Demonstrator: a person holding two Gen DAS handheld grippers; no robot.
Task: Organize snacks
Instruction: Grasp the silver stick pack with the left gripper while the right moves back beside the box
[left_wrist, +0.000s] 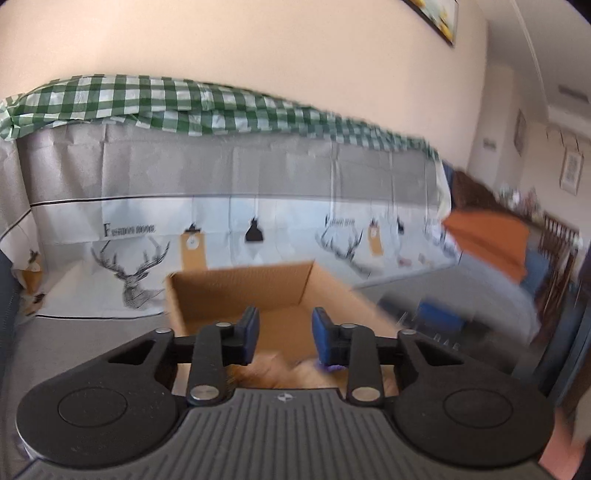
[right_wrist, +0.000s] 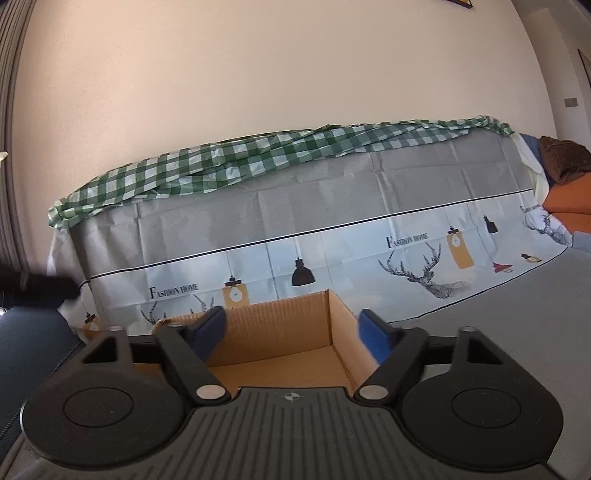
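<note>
Left wrist view first: my left gripper (left_wrist: 285, 334) is hanging right over the open cardboard box (left_wrist: 236, 291), blue pads (left_wrist: 252, 325) set a moderate gap apart with nothing pinched between them. Down under the fingers, inside the box, there's a smeary orange-tan snack bag (left_wrist: 295, 373) with a bit of purple on it. It's too blurry to read any label. The box sits on the grey cloth-covered surface (left_wrist: 92, 332), close to the deer-print sheet (left_wrist: 122, 266) draped over the furniture, with a green checked cloth (left_wrist: 147, 99) bunched along the top. Off to the right it's all motion blur, just an orange cushion (left_wrist: 487, 236) I can make out.

Right wrist view: my right gripper (right_wrist: 293, 334) is spread wide, empty, and also pointed into the same box. From here I only see bare cardboard floor and the far corner, no snack showing. Same deer sheet and checked cloth behind it.
</note>
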